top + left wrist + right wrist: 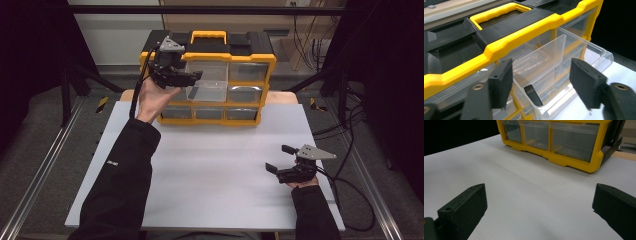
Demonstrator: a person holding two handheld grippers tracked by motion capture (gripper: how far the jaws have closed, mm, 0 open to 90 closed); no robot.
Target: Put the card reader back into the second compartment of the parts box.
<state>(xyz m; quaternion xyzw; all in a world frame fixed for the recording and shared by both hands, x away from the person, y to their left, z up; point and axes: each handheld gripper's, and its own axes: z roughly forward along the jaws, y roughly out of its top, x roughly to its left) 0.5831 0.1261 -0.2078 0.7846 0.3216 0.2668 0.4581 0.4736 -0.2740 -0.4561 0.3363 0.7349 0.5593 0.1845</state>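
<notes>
A yellow and black drawer organiser (250,57) stands at the back of the white table (215,165). One clear drawer (207,89) in its upper left is pulled out. My left gripper (192,76) hovers at that drawer, jaws open and apart. In the left gripper view the open left gripper (544,82) straddles the clear drawer (554,62), and a small black piece (532,95) lies inside it, free of the pads. My right gripper (278,158) rests low over the table's right side, open. Nothing sits between the jaws of the right gripper (539,202).
The organiser's (574,160) bottom row of clear drawers (571,142) is closed. Its yellow carry handle (496,13) sits on top. A cable (350,195) trails from the right gripper off the table's right edge. Metal rails run along both sides of the table.
</notes>
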